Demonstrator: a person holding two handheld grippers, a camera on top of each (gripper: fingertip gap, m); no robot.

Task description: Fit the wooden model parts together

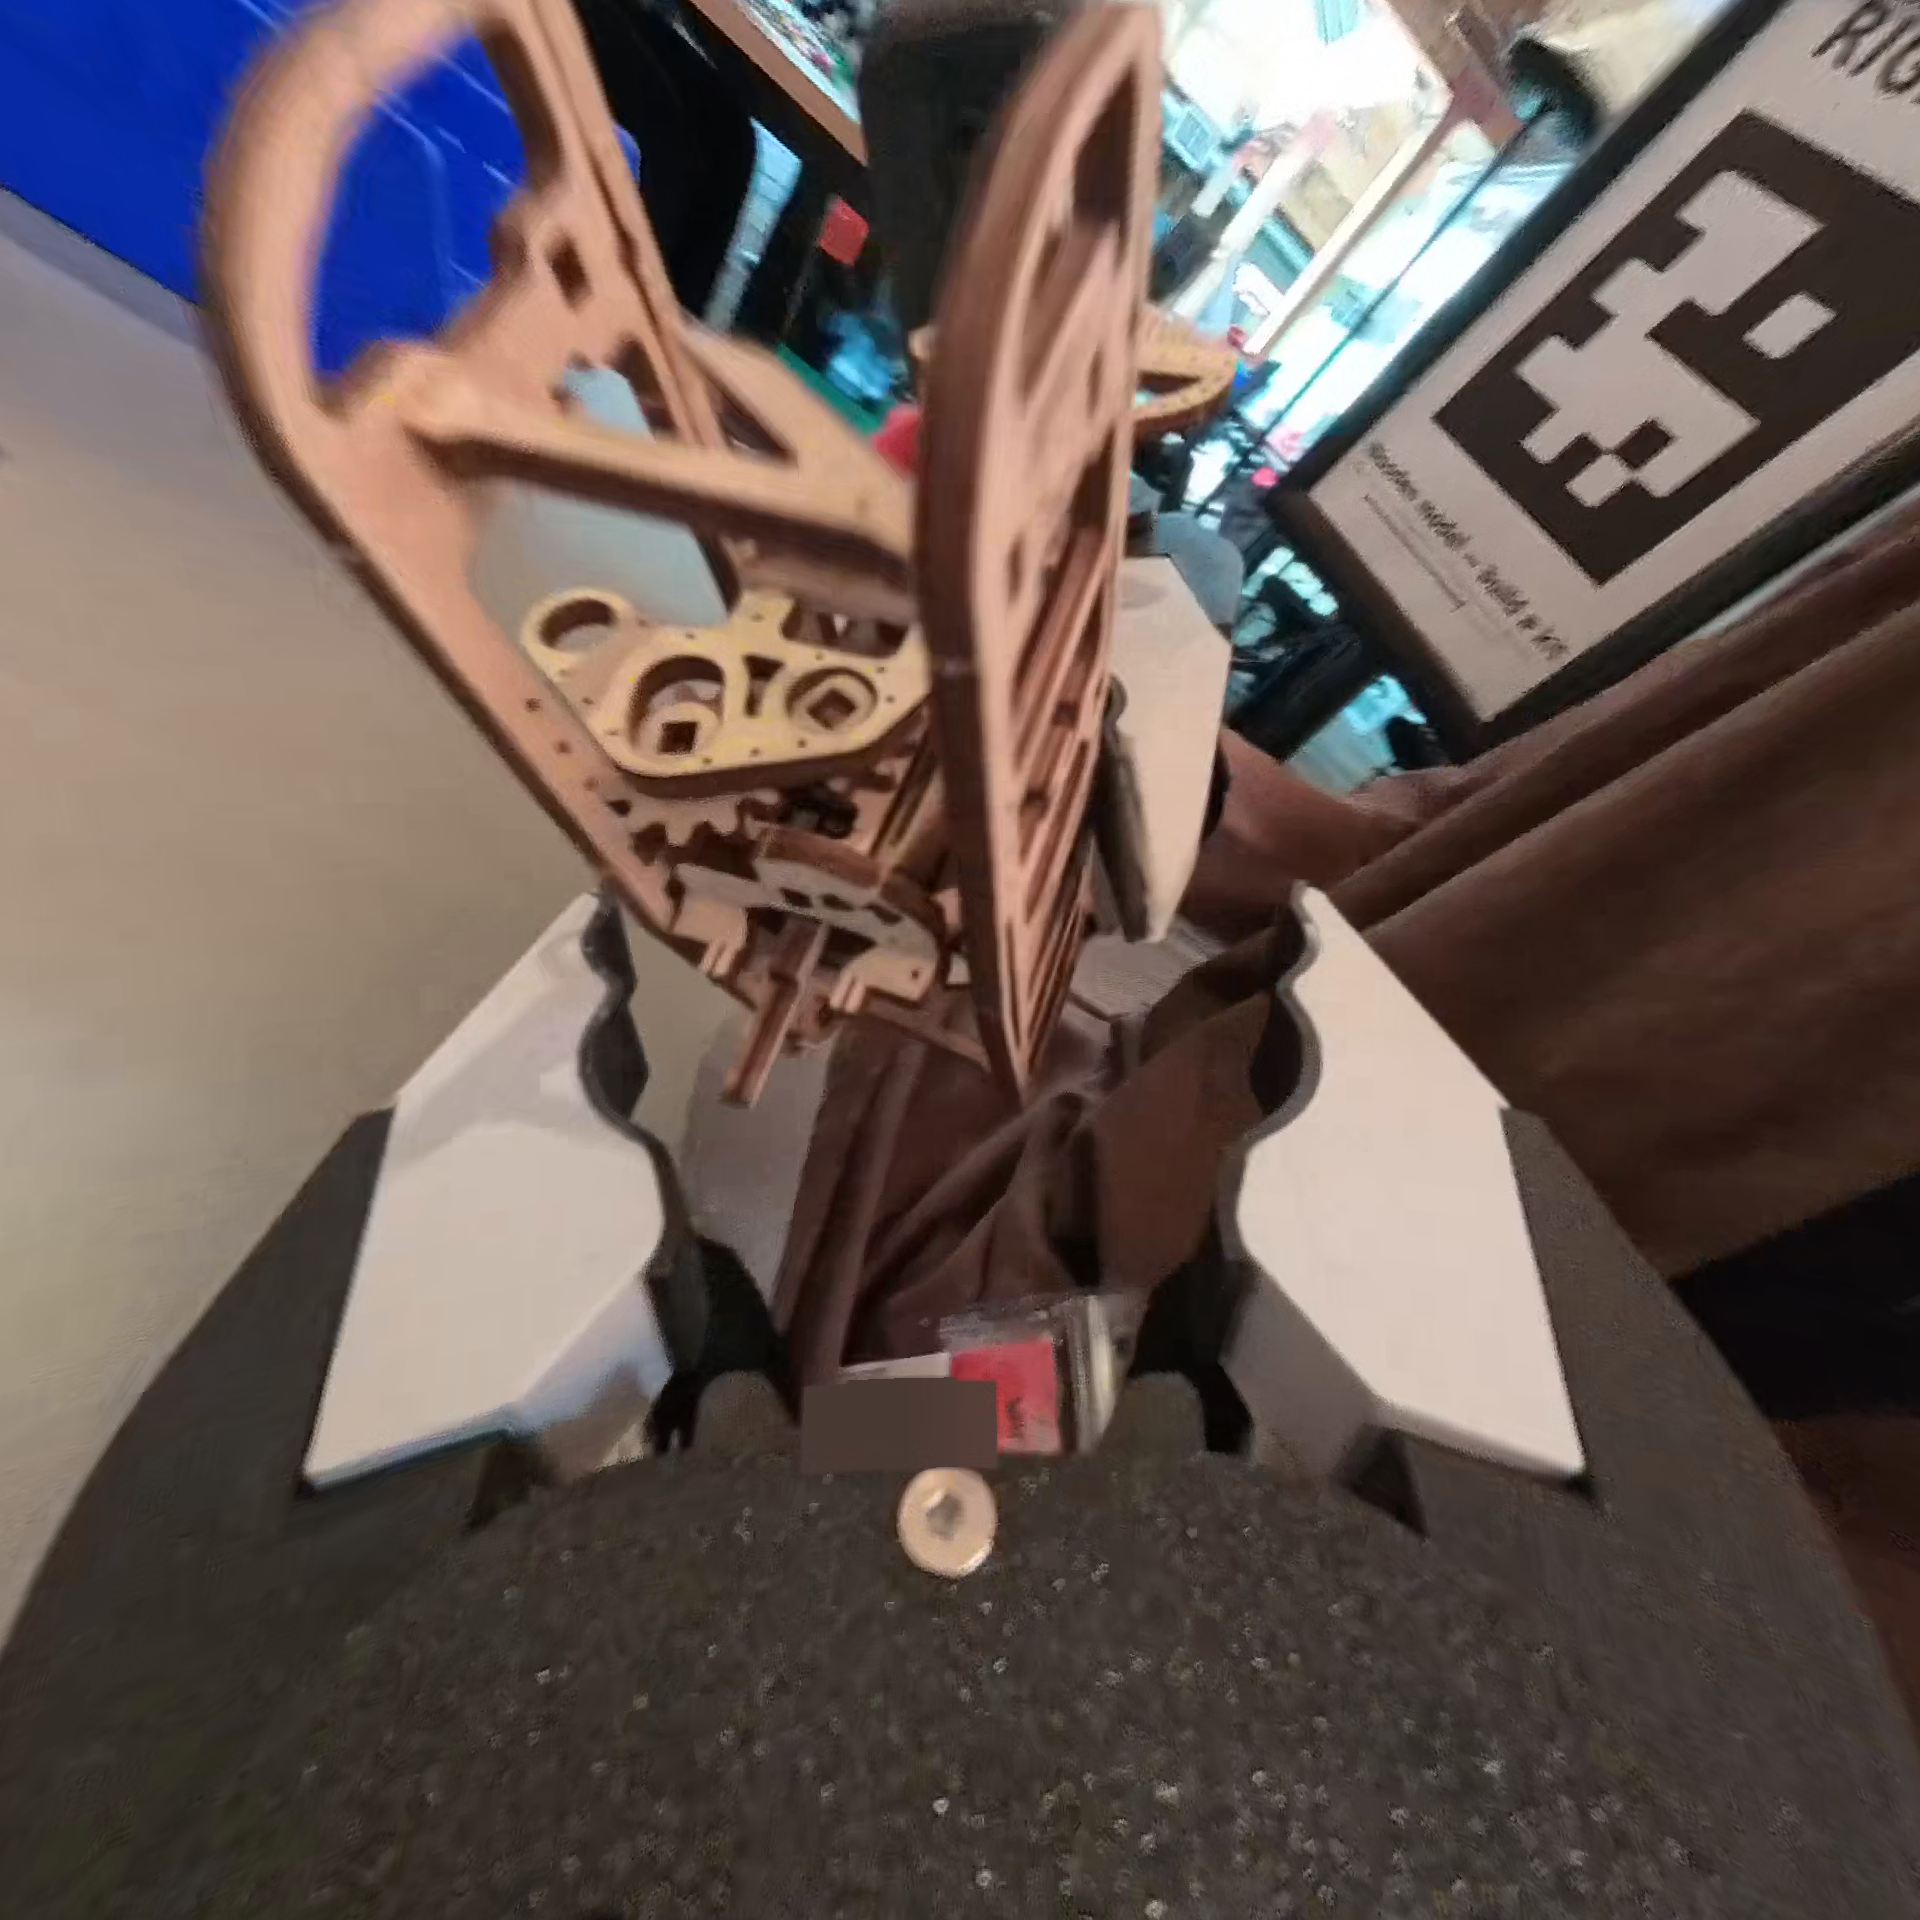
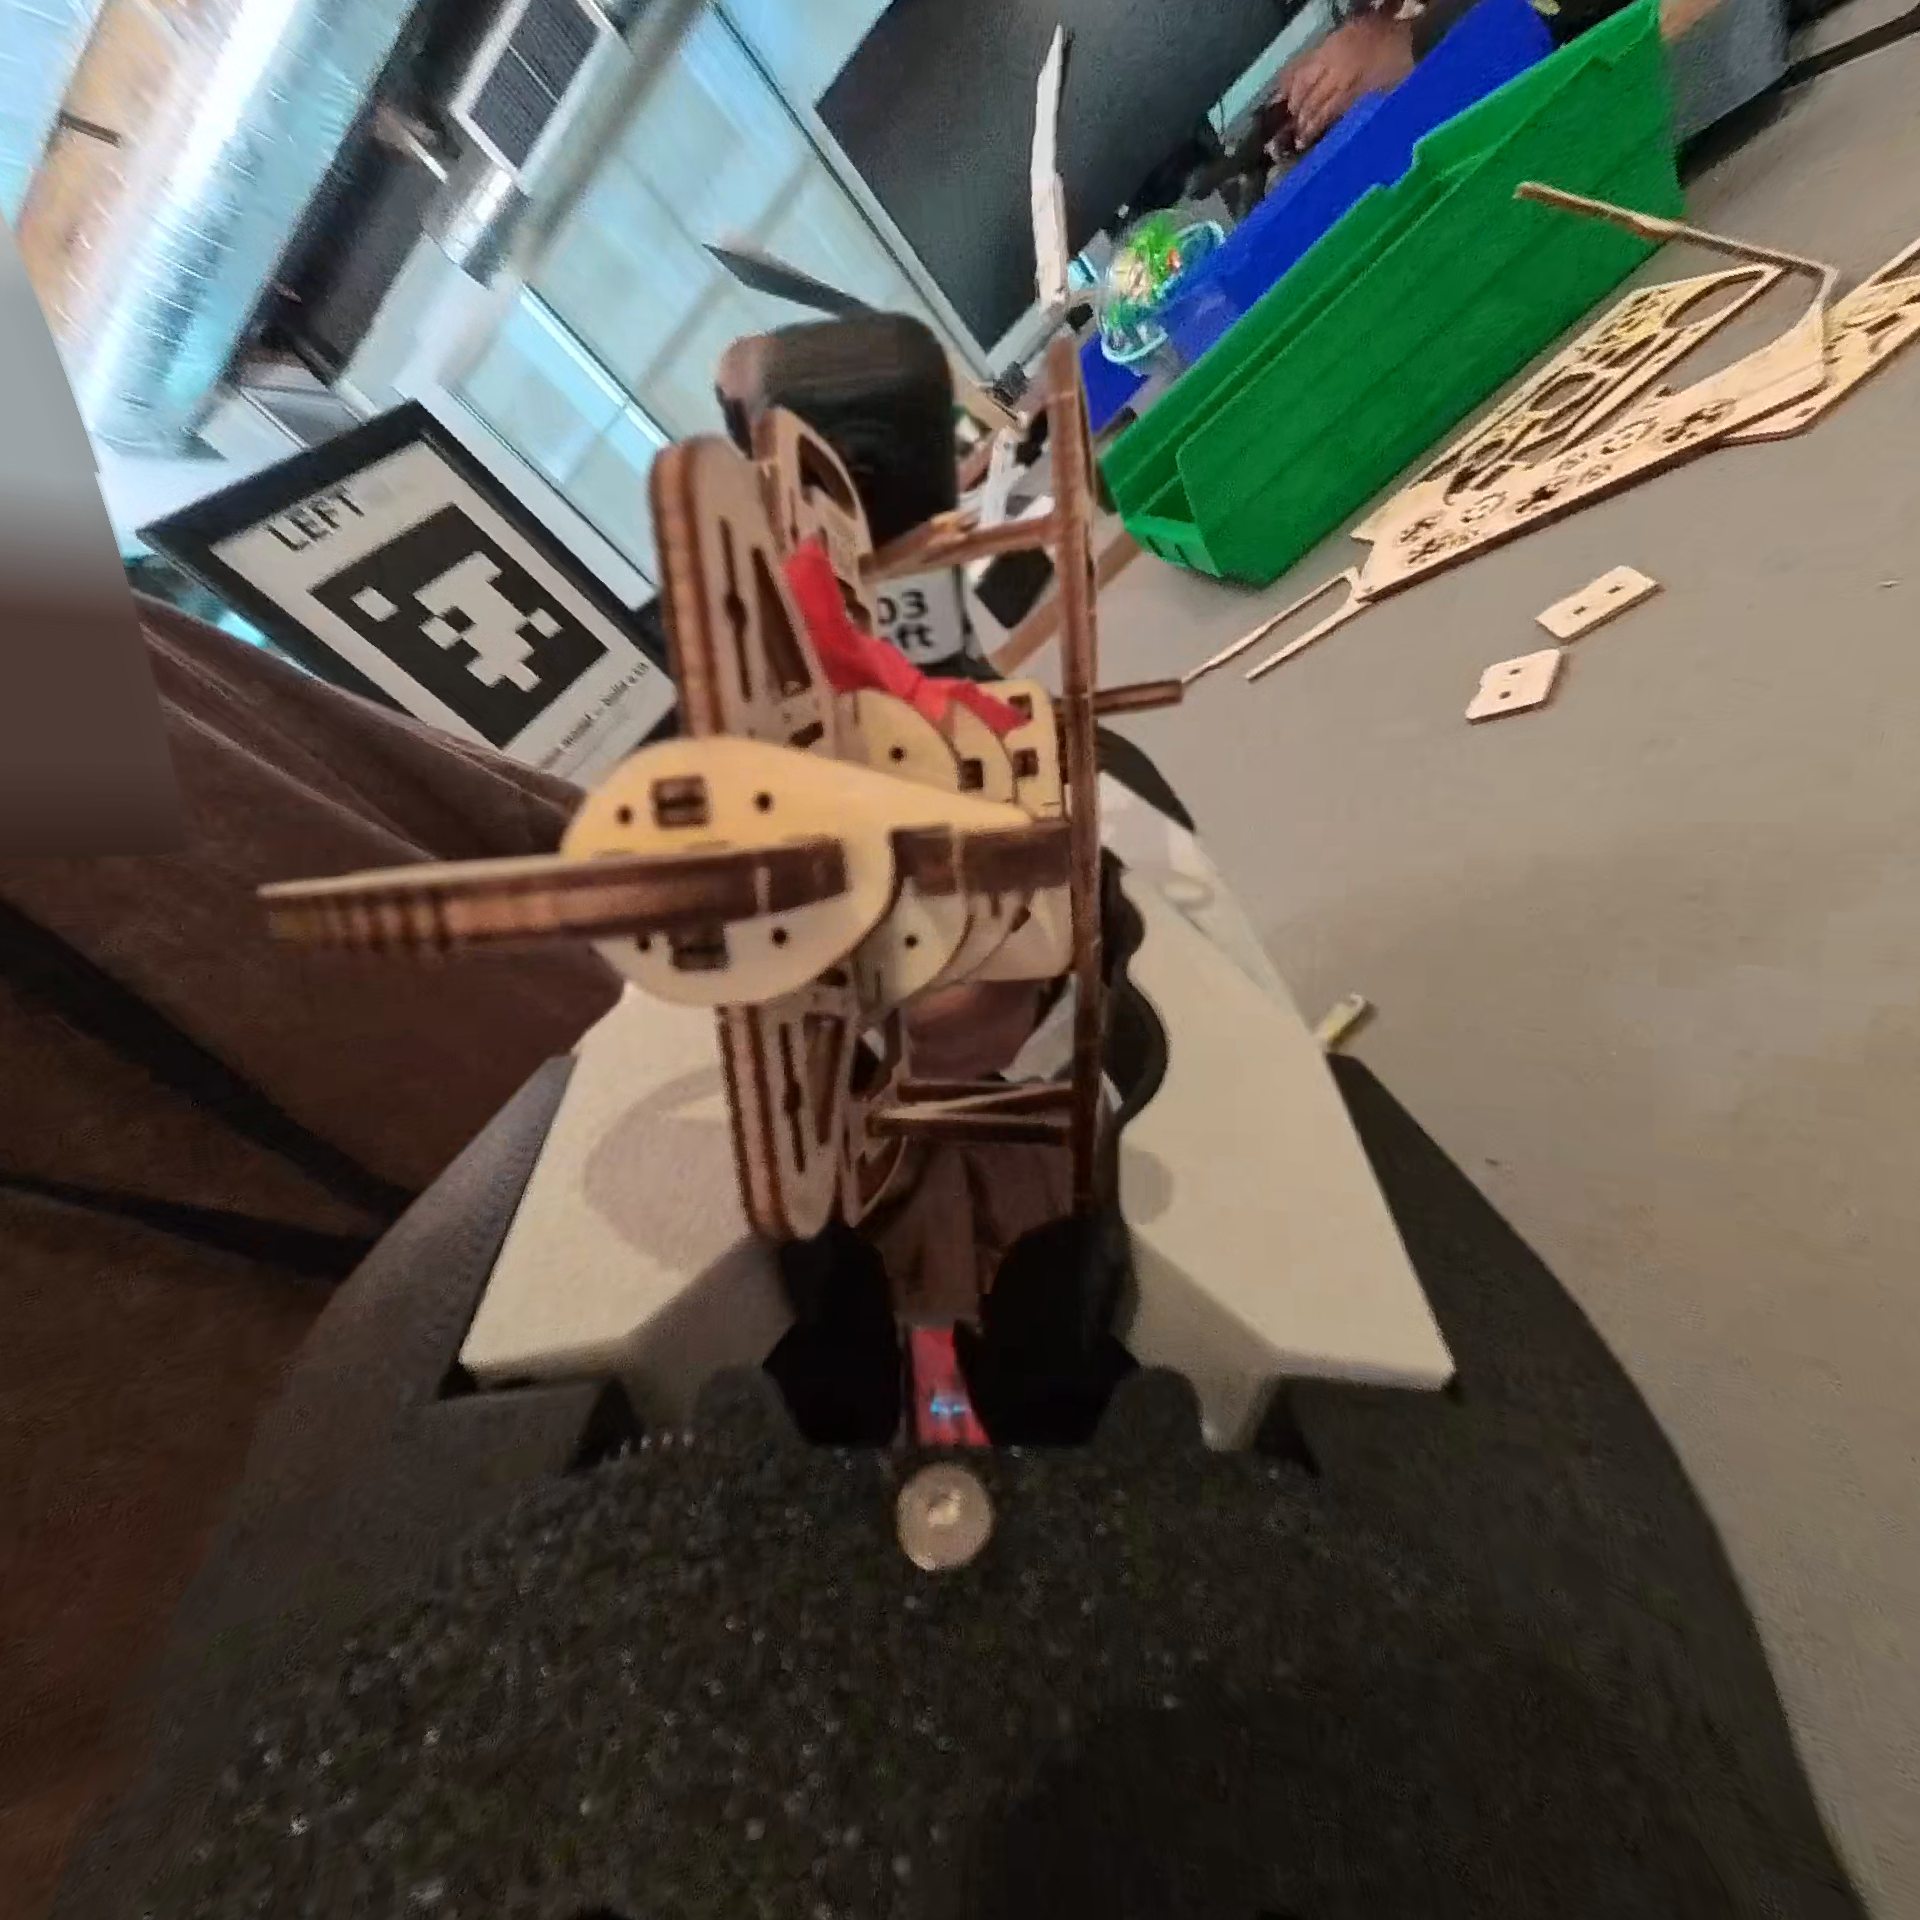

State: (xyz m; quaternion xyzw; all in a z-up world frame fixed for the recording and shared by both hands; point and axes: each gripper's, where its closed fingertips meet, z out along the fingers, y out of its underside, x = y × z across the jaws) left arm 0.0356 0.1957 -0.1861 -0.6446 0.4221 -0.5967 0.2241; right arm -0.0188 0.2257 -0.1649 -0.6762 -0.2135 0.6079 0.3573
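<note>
A half-built wooden model of laser-cut plates, gears and a ribbed axle sticks up between my right gripper's white fingers. My right gripper is shut on its lower frame and holds it tilted above the table. A red strip sits inside the model. In the left wrist view the same model hangs just beyond my fingertips, with a loop frame on the left and a spoked wheel edge-on. My left gripper is open and empty, its white fingers wide apart, just short of the model's lower end.
A person's brown clothing lies close behind both grippers. A framed marker board stands on the grey table. Green and blue bins, punched wooden sheets and two small wooden pieces lie at the right. Across from one pair of fingers to the other is roughly 5 cm.
</note>
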